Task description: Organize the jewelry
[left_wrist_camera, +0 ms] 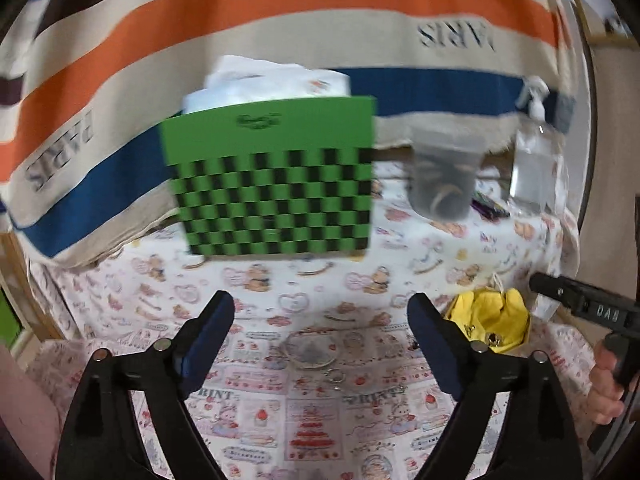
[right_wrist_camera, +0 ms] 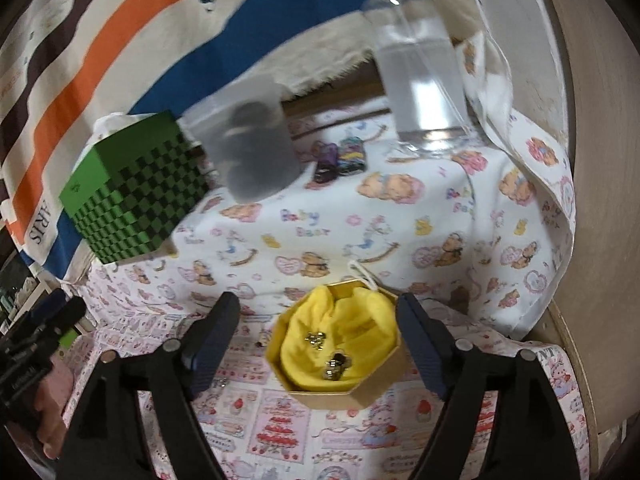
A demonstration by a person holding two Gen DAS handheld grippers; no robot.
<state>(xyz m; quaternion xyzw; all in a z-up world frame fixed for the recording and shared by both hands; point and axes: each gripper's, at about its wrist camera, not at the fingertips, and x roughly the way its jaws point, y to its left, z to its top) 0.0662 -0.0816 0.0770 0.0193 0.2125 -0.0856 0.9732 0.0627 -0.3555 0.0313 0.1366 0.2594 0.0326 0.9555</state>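
Left wrist view first, biggest stuff down to tiny: a striped blanket (left_wrist_camera: 280, 12) with orange, blue and brown bands and "PARIS" lettering hangs across the whole back. Under it the bench (left_wrist_camera: 424, 248) is covered in a teddy-bear print cloth, with a strawberry-cake print sheet nearer the camera. A green box (left_wrist_camera: 276, 176) with a black checker pattern stands at the back, white paper poking out behind its top. To its right are a frosted plastic cup (left_wrist_camera: 444, 172) with something dark and blurry inside, then a clear pump bottle (left_wrist_camera: 534, 160).

The left hand-held gripper (left_wrist_camera: 320, 340) hangs over the bench, fingers spread wide and holding nothing. Between them lies a round clear ring-shaped piece (left_wrist_camera: 311, 350) on the cloth, with a smaller ring touching it on the near side. Too blurry to say what kind of jewelry it is.

Right wrist view: the right hand-held gripper (right_wrist_camera: 318, 338) is also spread wide, empty, hovering above a small hexagonal gold box (right_wrist_camera: 340, 396) lined with yellow cloth (right_wrist_camera: 340, 320). A few small metallic jewelry pieces (right_wrist_camera: 336, 364) sit in the cloth, one cluster near the middle, another toward the near edge. A tiny stud (right_wrist_camera: 259, 344) lies on the bench just left of the box. A dark, colorful bundle (right_wrist_camera: 340, 158) sits near the bottle.
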